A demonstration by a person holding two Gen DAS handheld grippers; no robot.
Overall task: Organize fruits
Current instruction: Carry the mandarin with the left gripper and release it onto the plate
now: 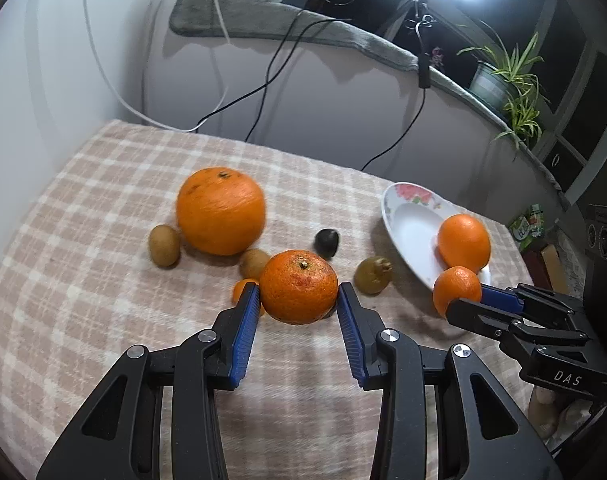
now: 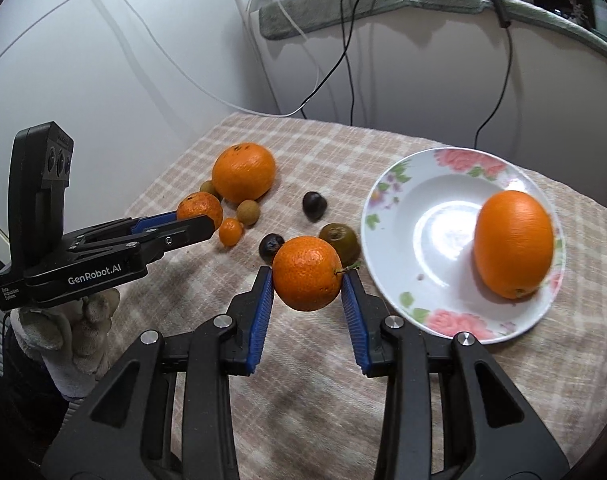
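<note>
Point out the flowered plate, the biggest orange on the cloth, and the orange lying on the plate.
Flowered plate [image 2: 399,240]: right wrist view, bare white left inner wall.
Biggest orange [image 1: 220,212]: left wrist view, middle of its peel.
Orange on the plate [image 2: 513,244]: right wrist view, centre of its side.

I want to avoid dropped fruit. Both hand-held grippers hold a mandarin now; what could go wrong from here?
1. The left hand-held gripper pinches its mandarin only at the sides; it might slip out.
2. The oval orange lies near the plate edge; a second fruit may push it off.
3. The right mandarin might bump the greenish fruit.
</note>
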